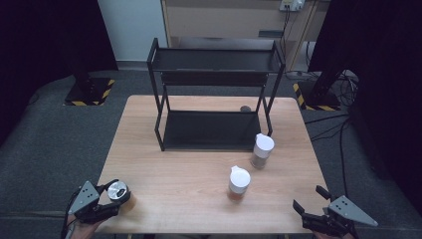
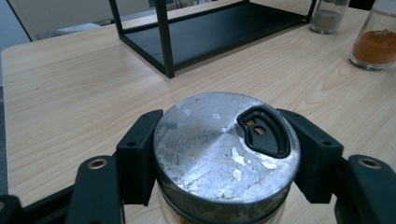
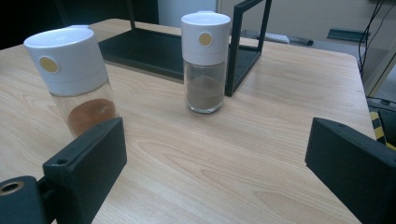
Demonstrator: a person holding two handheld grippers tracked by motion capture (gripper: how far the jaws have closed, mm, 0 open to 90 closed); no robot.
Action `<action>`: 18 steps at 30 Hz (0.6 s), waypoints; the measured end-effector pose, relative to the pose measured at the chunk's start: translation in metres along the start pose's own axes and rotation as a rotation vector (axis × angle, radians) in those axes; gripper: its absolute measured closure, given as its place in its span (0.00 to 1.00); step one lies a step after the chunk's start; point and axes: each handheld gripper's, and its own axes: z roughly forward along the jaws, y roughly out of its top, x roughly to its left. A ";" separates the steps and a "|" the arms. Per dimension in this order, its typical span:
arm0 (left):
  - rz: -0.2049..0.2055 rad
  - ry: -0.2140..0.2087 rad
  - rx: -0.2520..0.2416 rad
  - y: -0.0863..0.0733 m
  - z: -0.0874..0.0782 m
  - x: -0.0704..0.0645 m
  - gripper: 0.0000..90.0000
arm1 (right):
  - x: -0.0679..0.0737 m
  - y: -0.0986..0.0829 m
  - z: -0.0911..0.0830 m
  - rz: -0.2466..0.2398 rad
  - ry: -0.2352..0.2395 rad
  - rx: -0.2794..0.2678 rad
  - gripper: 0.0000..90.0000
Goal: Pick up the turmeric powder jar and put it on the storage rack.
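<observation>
My left gripper [image 1: 115, 198] is shut on a jar with a scuffed silver metal lid [image 2: 224, 144], standing at the table's front left corner [image 1: 119, 191]. Both jaws press the jar's sides just under the lid. My right gripper [image 1: 311, 200] hangs open with nothing in it at the front right edge. Ahead of it stand two glass spice jars with white caps. One holds orange powder [image 3: 77, 79] [image 1: 238, 183] [image 2: 376, 44]. The other holds brown powder [image 3: 204, 60] [image 1: 261, 151] and stands beside the rack's right front leg.
A black two-tier metal rack [image 1: 214, 94] stands at the back middle of the wooden table [image 1: 179, 174]; its lower shelf [image 2: 210, 30] is bare. A small dark round thing [image 1: 245, 108] lies behind the rack. Dark stands and cables surround the table.
</observation>
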 end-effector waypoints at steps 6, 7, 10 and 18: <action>-0.002 -0.011 -0.020 0.004 0.001 -0.002 0.38 | 0.000 0.000 0.001 0.001 0.000 0.003 0.06; -0.001 -0.014 -0.024 0.006 0.002 -0.002 0.38 | 0.000 0.000 0.001 0.001 0.000 0.003 0.06; 0.004 -0.026 -0.033 0.012 0.005 -0.002 0.38 | 0.000 0.000 0.001 0.000 0.000 0.001 0.06; 0.002 -0.072 -0.061 0.032 0.017 -0.005 0.38 | 0.000 0.000 0.001 0.001 0.001 0.001 0.06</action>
